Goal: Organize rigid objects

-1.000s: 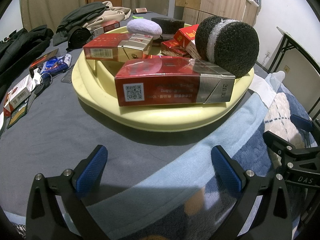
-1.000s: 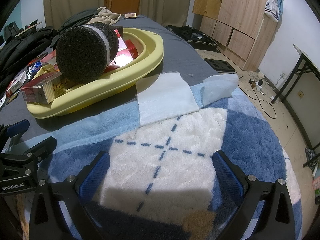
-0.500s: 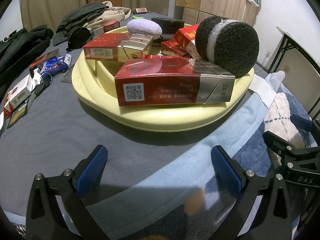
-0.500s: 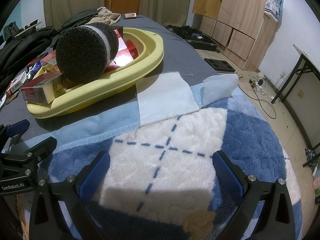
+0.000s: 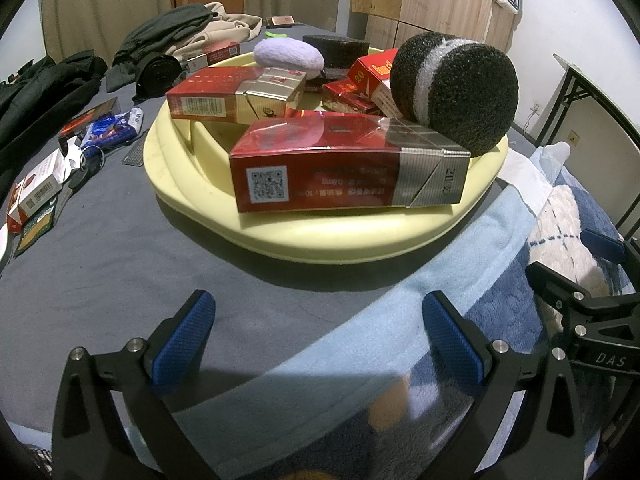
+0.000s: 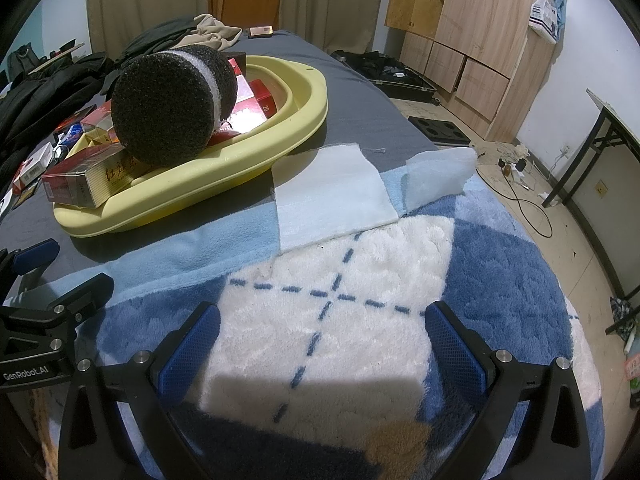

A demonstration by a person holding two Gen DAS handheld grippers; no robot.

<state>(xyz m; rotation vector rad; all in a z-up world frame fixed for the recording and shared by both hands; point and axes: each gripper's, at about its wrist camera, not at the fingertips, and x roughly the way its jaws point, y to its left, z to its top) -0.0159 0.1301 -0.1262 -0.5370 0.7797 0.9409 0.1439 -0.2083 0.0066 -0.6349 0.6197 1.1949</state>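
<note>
Nearest in, the left gripper (image 5: 318, 334) hangs low over the grey bed sheet (image 5: 120, 264), fingers spread wide and gripping nothing. Same story on the other side: the right gripper (image 6: 320, 338) sits over the blue-and-white fleece blanket (image 6: 400, 264), fingers wide apart, empty, parked clear of the work.

Just beyond the left gripper sits the yellow basin (image 5: 340, 240), and that's where the rigid things are piling up. A red carton (image 5: 348, 172) lies flat across the near rim, probably dropped at the closest free spot. Leaning on it from the right is the black foam ball (image 5: 454, 90), wedged so it can't roll. Behind them, more red boxes (image 5: 236, 94) and a lilac pebble-shaped thing (image 5: 288, 56), possibly a stone; hard to tell from here.

Farther left, loose packs (image 5: 38, 188) lie scattered on the sheet outside the basin, so I'd say sorting isn't finished. Dark clothes (image 5: 168, 36) heap at the far end.
</note>
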